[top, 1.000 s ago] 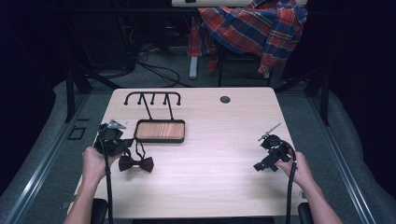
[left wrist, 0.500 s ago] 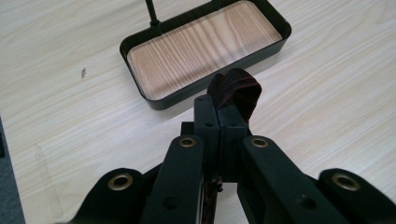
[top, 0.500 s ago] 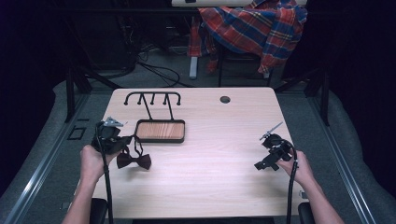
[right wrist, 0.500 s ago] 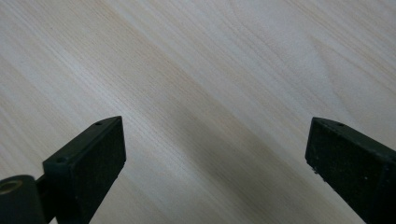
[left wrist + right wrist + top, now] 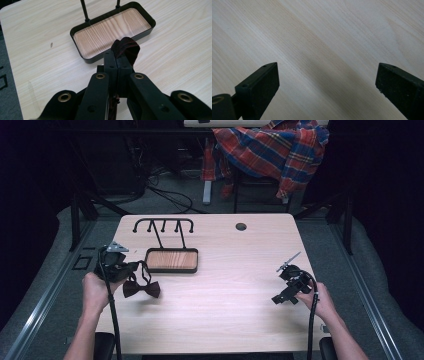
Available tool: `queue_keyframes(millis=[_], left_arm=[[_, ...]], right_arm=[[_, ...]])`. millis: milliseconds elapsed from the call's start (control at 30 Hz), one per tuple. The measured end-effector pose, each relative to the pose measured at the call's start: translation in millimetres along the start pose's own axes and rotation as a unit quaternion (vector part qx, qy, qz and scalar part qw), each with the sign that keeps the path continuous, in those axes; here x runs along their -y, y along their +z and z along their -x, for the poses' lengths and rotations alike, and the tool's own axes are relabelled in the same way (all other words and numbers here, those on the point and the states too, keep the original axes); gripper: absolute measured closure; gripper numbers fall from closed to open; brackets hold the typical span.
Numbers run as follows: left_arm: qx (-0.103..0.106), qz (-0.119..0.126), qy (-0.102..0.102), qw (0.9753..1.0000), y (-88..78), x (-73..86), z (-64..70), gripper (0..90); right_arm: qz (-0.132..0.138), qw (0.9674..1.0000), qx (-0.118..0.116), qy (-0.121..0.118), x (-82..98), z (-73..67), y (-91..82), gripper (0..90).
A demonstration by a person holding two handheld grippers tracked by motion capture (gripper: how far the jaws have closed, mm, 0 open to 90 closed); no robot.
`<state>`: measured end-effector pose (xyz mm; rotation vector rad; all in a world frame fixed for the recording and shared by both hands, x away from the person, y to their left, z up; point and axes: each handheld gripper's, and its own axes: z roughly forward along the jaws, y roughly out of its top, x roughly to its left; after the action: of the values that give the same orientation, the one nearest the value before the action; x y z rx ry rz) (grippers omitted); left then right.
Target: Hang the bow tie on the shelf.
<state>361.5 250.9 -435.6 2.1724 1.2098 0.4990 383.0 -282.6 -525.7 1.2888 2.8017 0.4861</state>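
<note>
A dark brown bow tie (image 5: 141,289) is near the table's left edge, and its strap runs up into my left gripper (image 5: 131,269). In the left gripper view the jaws (image 5: 116,56) are pressed together on a loop of the dark red strap (image 5: 126,48), which pokes out past the tips. Just beyond stands a black tray with a wooden floor (image 5: 82,53), also seen in the high view (image 5: 171,260), carrying a black hook rack (image 5: 163,224). My right gripper (image 5: 280,298) hovers over bare wood at the right, with its jaws (image 5: 327,82) wide apart and nothing between them.
The light wooden table (image 5: 225,310) has a round cable hole (image 5: 241,226) near its far edge. Behind the table a plaid cloth (image 5: 270,150) hangs over a chair, and cables lie on the floor. Both forearms enter from the near edge.
The left hand has shifted only slightly, still gripping the bow tie's strap, and the bow tie has crept a little towards it. The right hand has not moved.
</note>
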Motion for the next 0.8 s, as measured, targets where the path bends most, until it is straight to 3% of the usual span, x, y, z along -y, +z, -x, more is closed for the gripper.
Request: queue_keyframes(millis=[233,300,467,533,567,600,800], left_arm=[[-0.002,-0.002,0.007,1.0,-0.8,-5.3,-3.0,89.0],[-0.001,-0.002,0.01,1.0,-2.0,-7.0,-4.2,89.0],[-0.005,0.003,0.009,0.9999,-4.6,-10.4,-8.8,89.1],[-0.011,0.004,0.012,0.9999,-5.3,-11.9,-10.0,89.1],[-0.008,0.003,0.011,0.9999,-5.7,-12.9,-10.8,89.1],[-0.011,0.005,0.011,0.9999,-5.7,-13.7,-11.3,89.1],[-0.014,0.007,0.003,0.9999,-6.4,-20.3,-17.6,89.1]], right_arm=[[0.005,1.0,-0.002,0.005,1.5,-1.6,2.8,4.8],[-0.011,0.9999,-0.001,-0.008,0.4,0.7,0.5,4.9],[-0.011,0.9999,-0.002,-0.006,-0.2,-0.6,1.7,4.8],[0.012,0.9999,-0.003,0.011,2.0,-3.3,5.4,4.8],[-0.007,1.0,-0.001,-0.002,0.6,-1.7,2.9,4.8],[0.003,1.0,-0.003,0.003,1.7,-2.2,4.1,4.8],[-0.025,0.9996,0.0,-0.015,-0.2,-0.1,1.2,4.8]])
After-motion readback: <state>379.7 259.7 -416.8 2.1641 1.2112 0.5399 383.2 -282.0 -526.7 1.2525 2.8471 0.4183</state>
